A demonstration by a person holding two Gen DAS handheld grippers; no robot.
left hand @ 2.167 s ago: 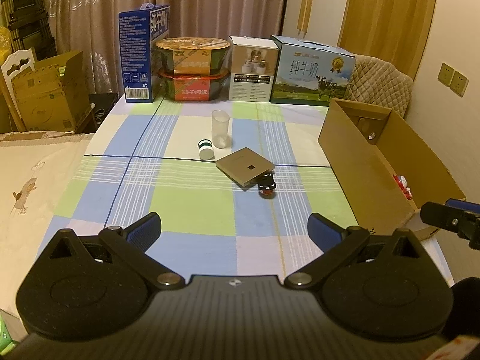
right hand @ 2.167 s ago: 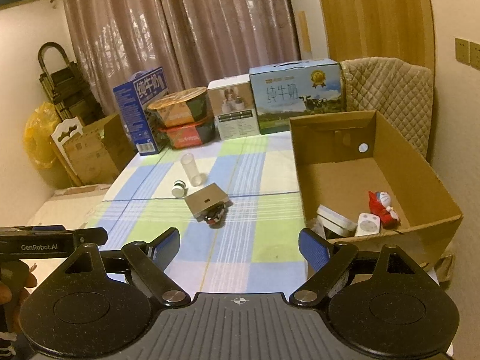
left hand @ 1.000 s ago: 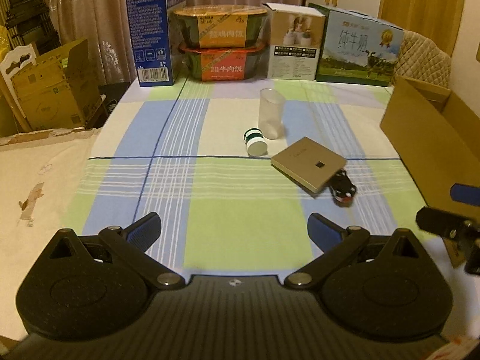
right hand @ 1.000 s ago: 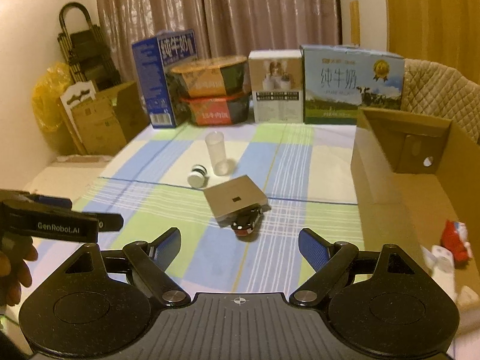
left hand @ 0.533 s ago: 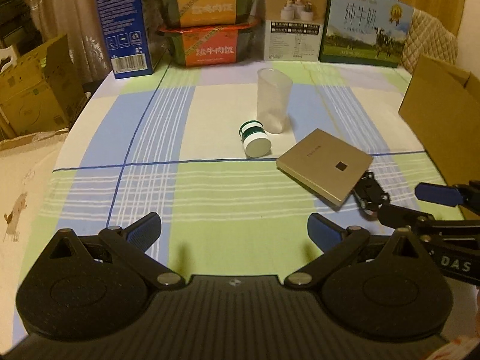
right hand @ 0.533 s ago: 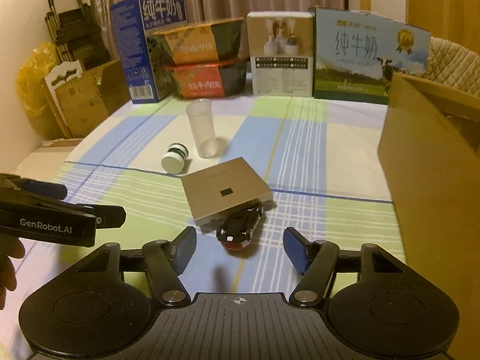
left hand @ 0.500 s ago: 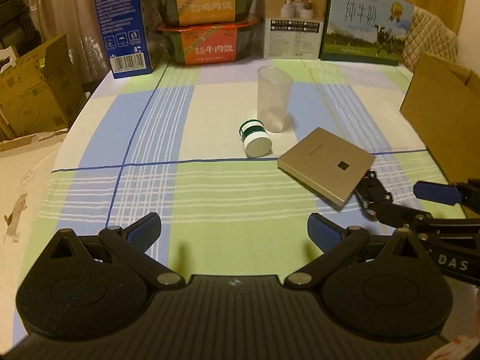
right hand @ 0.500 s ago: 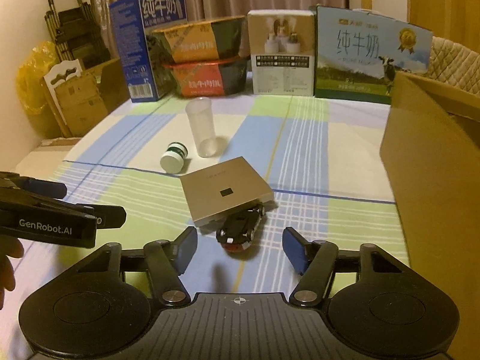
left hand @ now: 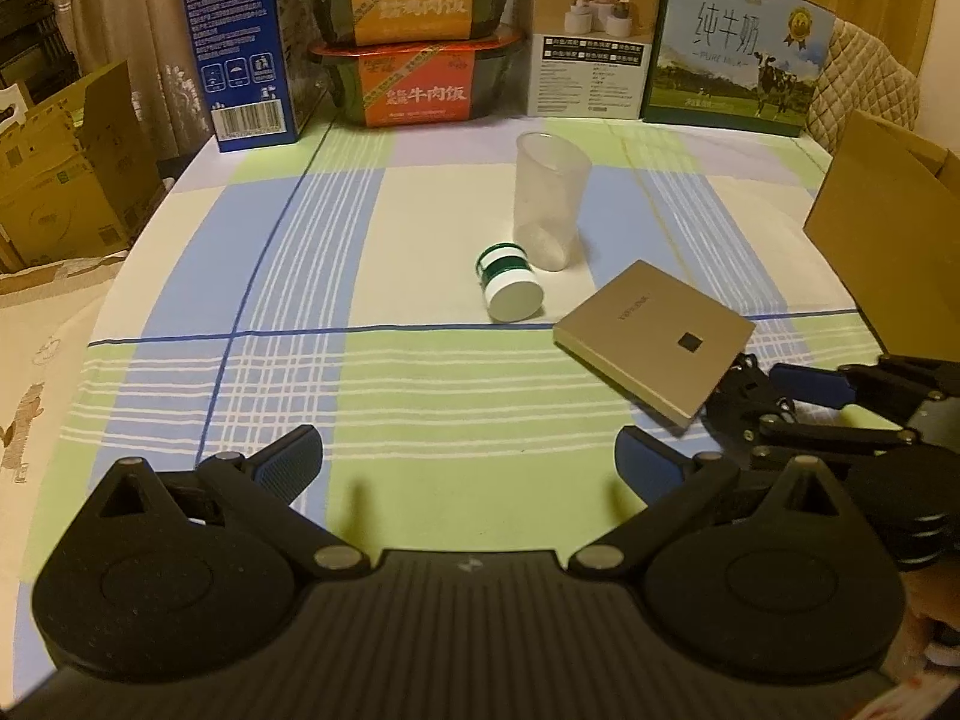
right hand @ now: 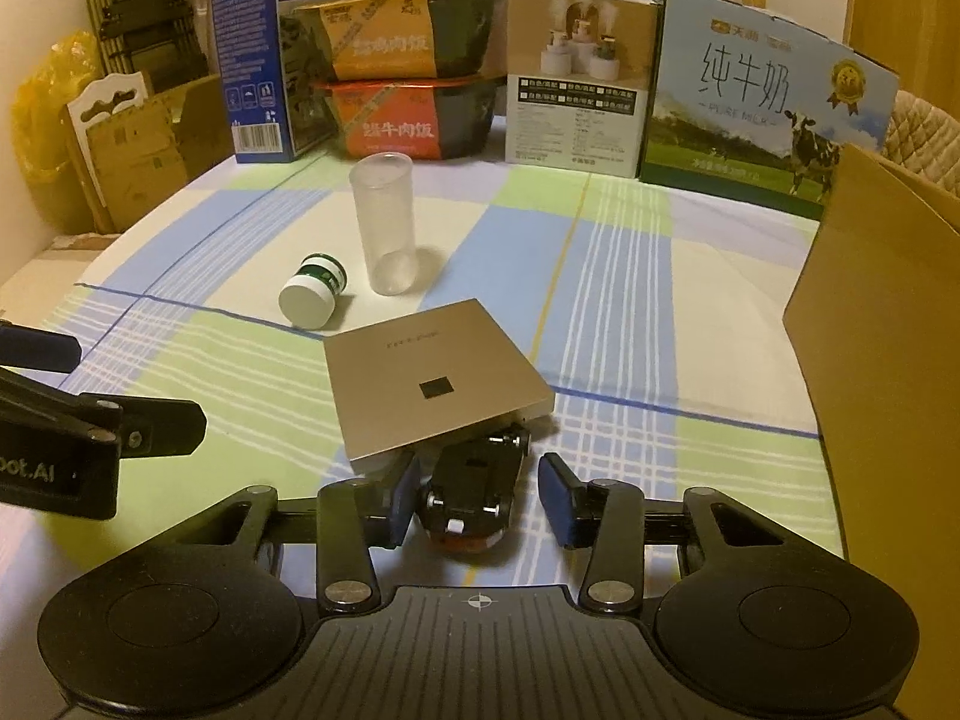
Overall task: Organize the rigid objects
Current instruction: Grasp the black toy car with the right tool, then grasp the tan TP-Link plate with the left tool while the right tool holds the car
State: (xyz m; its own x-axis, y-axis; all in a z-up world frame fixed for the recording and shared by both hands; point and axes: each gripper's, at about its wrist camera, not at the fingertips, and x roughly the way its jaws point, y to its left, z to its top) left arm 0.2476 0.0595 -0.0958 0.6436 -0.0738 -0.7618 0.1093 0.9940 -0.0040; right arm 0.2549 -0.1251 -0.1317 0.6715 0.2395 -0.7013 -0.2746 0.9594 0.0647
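A small black and red toy car (right hand: pixel 474 480) sits on the checked tablecloth, its front tucked under the edge of a flat gold box (right hand: pixel 432 384). My right gripper (right hand: pixel 480 498) straddles the car with its jaws closing. The left pad is at the car's side, while a narrow gap shows at the right pad. A green and white bottle (right hand: pixel 312 291) lies on its side beside an upright clear plastic cup (right hand: pixel 387 222). My left gripper (left hand: pixel 468 456) hovers open over bare cloth, nothing between its fingers, left of the gold box (left hand: pixel 654 336).
An open cardboard box (right hand: pixel 870 300) stands at the right edge of the table. Cartons and stacked food bowls (right hand: pixel 408 90) line the far edge. More cardboard boxes (left hand: pixel 66 180) stand on the floor at left.
Both grippers came forward and down toward the table. The right gripper's jaws narrowed from wide apart to close around the toy car. The left gripper stayed open.
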